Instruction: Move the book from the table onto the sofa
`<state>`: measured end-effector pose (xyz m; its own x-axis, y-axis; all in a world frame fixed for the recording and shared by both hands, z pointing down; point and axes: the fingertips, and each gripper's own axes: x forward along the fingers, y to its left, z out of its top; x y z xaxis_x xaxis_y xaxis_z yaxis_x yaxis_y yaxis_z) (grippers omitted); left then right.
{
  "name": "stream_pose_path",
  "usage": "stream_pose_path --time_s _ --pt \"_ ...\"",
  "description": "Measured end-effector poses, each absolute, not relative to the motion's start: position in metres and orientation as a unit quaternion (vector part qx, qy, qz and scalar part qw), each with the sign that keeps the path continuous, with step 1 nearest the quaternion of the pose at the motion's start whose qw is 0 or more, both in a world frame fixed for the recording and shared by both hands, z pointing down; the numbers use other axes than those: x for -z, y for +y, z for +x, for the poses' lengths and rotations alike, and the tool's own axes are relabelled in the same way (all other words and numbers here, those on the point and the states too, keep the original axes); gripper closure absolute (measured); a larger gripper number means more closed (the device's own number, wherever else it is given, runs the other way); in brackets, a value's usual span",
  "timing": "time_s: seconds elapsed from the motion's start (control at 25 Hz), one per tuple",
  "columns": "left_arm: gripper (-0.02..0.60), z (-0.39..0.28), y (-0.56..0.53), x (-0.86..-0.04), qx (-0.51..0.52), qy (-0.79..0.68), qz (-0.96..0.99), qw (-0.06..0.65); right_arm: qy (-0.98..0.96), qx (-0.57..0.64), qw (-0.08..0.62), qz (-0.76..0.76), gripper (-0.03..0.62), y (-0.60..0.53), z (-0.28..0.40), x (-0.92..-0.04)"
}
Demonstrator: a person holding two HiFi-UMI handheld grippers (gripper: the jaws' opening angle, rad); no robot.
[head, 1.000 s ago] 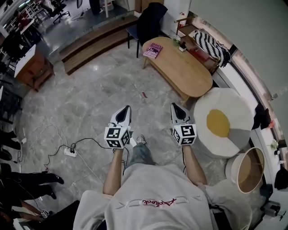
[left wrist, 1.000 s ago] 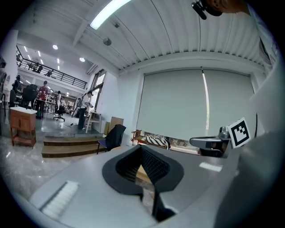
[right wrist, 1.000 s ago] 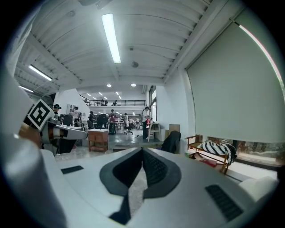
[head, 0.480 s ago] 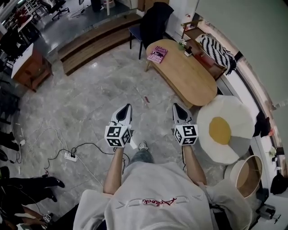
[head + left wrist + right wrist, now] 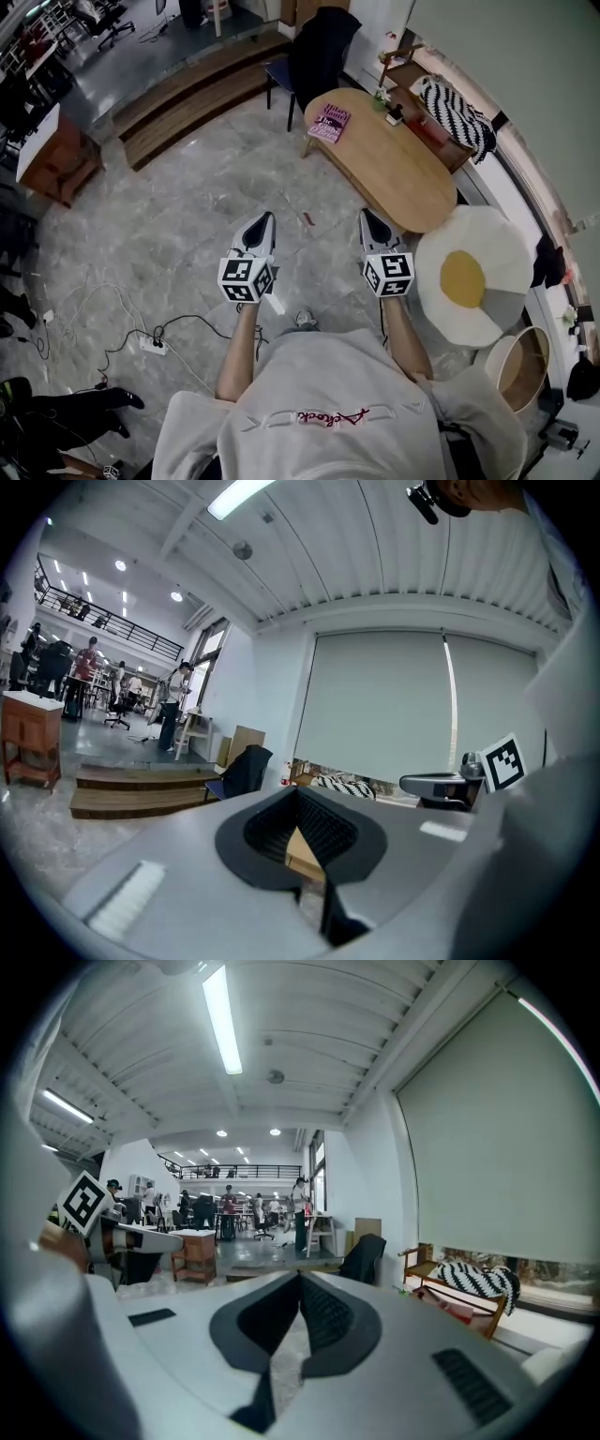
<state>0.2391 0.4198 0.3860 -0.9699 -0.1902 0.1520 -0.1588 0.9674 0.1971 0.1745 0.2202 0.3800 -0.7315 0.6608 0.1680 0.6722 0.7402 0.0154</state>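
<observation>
A pink book [image 5: 331, 123] lies at the far end of the oval wooden table [image 5: 403, 178], well ahead of both grippers. Behind the table stands a wooden-framed sofa [image 5: 427, 94] with a black-and-white striped cushion [image 5: 457, 108], which also shows in the right gripper view [image 5: 480, 1282]. My left gripper [image 5: 264, 219] and right gripper [image 5: 367, 216] are held side by side over the marble floor, both pointing forward. Each is shut with nothing in it. The closed jaw tips meet in the left gripper view [image 5: 298, 795] and in the right gripper view [image 5: 300, 1279].
A dark chair draped with a jacket [image 5: 319, 42] stands at the table's far end. An egg-shaped pouf [image 5: 473, 272] and a round basket [image 5: 520, 361] sit to the right. Wooden steps [image 5: 187, 89], a small cabinet [image 5: 52, 155] and floor cables with a power strip [image 5: 155, 342] lie to the left.
The person has walked forward, so both grippers have advanced across the floor toward the table. Both stay shut and empty.
</observation>
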Motion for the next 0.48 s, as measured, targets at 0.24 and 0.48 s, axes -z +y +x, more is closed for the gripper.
stream_pose_path --time_s 0.24,0.48 --pt "0.574 0.213 0.435 -0.391 0.094 -0.987 0.100 0.089 -0.932 0.042 0.081 -0.352 0.585 0.237 0.154 -0.386" --pt "0.574 0.199 0.442 -0.393 0.094 -0.986 0.106 0.091 -0.932 0.048 0.085 -0.349 0.585 0.244 0.142 -0.389"
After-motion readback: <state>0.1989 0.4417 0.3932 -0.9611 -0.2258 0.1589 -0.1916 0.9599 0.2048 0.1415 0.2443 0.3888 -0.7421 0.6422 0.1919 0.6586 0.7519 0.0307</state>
